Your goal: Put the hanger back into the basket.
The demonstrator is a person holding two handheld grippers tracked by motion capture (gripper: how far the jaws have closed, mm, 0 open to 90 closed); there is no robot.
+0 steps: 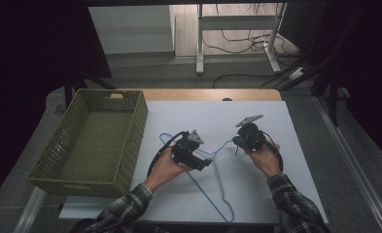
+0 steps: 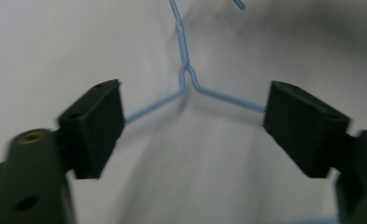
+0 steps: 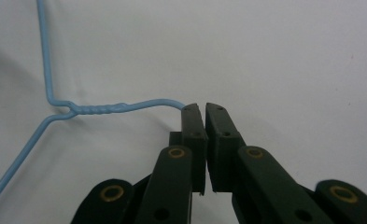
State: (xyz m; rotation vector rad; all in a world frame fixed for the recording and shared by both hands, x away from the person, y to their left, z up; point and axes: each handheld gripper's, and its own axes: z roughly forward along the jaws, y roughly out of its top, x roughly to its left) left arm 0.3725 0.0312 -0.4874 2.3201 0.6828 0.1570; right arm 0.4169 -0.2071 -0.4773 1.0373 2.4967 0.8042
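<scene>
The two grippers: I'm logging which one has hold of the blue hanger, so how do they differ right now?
The left gripper is wide open, straddling the blue wire hanger just below its twisted neck without clamping it; the right gripper is shut on the hanger's hook end. In the high view the left gripper sits nearer the green basket, the right gripper farther away. Both are black, hand-held, over the white mat.

Dim room: grey floor [image 1: 145,73], white desk frame [image 1: 237,22], tangled cables [image 1: 237,43], dark curtains [image 1: 28,48].
</scene>
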